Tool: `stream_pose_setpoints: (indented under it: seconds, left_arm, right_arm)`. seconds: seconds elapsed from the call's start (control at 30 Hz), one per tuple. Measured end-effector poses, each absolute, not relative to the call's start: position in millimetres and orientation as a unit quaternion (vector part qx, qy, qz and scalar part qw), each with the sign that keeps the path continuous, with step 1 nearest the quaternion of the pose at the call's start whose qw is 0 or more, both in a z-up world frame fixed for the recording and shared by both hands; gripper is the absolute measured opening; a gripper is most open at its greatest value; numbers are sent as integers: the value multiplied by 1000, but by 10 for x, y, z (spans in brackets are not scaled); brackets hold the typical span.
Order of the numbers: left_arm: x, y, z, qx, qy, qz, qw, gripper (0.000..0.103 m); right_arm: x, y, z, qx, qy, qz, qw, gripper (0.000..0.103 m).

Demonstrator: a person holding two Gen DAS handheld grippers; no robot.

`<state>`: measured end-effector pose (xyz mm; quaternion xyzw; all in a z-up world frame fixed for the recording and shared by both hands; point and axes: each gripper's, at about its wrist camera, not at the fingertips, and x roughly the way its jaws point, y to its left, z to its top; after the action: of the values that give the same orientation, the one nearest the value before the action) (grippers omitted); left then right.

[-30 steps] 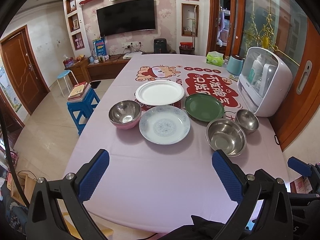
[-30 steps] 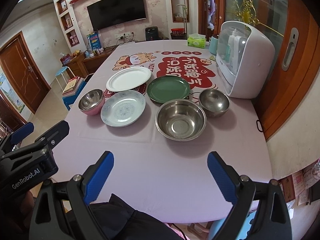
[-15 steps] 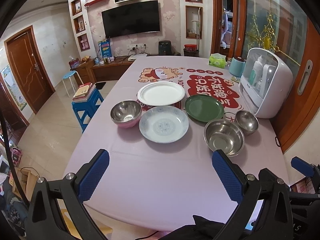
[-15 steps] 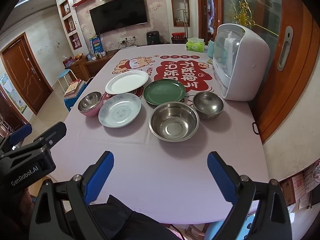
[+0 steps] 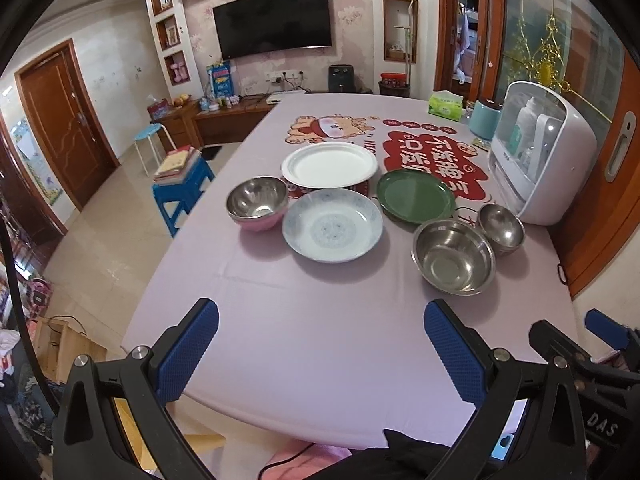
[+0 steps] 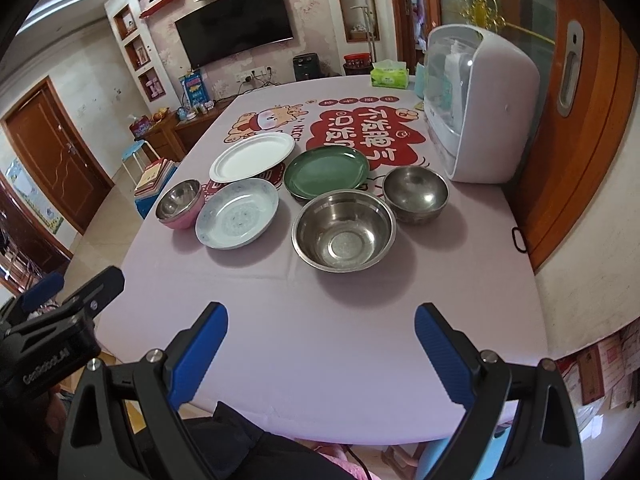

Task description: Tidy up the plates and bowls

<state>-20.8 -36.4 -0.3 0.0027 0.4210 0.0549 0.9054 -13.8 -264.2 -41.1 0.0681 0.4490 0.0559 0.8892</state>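
Both grippers have pulled back toward the near table edge since a second ago, so the dishes sit a little farther up in each view; none of the dishes has shifted.

Six pieces lie on the pink table (image 5: 320,340), all upright with mouths facing up. At its middle is a pale blue patterned plate (image 5: 332,225), shallow and glossy. At its 12 o'clock is a flat white plate (image 5: 329,165), raised on something red of which only an edge shows. At 2 o'clock lies a green plate (image 5: 416,195), and at 9 o'clock a steel bowl with a pink outside (image 5: 257,203), just beside the blue plate. A large steel bowl (image 5: 454,255) sits at 4 o'clock, with a small steel bowl (image 5: 501,229) touching or nearly touching its far right rim. All are round, so none has a long axis.

The left gripper (image 5: 322,344) is spread wide and empty over bare cloth; so is the right gripper (image 6: 321,346).

Only the right view shows the large bowl's stippled bottom and the left gripper's black body at 8 o'clock. Only the left view shows the books on the blue stool (image 5: 182,184) and a teal canister (image 5: 485,120) behind the white cabinet (image 5: 548,156).
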Motion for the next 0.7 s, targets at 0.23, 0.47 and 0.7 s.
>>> stream_pose_setpoints:
  seconds: [0.23,0.47,0.7]
  left_arm:
    - [-39,-233,-99,-10,447,59,893,102]
    - [314,94,-212,-46,470,62,879,102]
    - [787,497,-164,-51,471,64,878,102]
  right_arm:
    - [69,-2688,-425,94,451,56,886,95]
    - [325,-2657,-433,104,450,55,885,95]
    - [710,-2537,-405,129,449,53,883,95]
